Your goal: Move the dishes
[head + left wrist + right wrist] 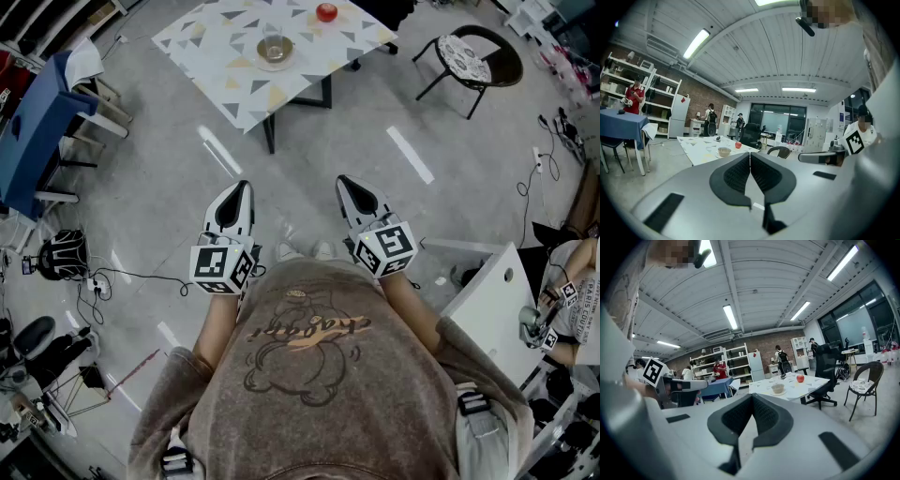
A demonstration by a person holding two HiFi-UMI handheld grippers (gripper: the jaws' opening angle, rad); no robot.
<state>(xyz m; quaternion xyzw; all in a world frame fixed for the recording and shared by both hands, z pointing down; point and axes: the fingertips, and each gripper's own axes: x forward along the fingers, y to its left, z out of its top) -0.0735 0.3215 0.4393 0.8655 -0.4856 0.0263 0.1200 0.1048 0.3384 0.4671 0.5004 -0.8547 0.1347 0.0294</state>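
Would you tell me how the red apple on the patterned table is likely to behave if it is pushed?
Being round, the red apple would probably roll if pushed. It sits fairly near the edge of the table, so it might fall off. Its smooth-looking skin may slip in a grip. It seems firm, not fragile.

light: bright ceiling tubes (pixel 731 317) | glare: floor (pixel 410 155) streaks | edges: fisheye-warped, vignetted

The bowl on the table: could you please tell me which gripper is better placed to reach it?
Left, marginally: the bowl sits closer to the left gripper than the right gripper; both are shut, empty and far off.
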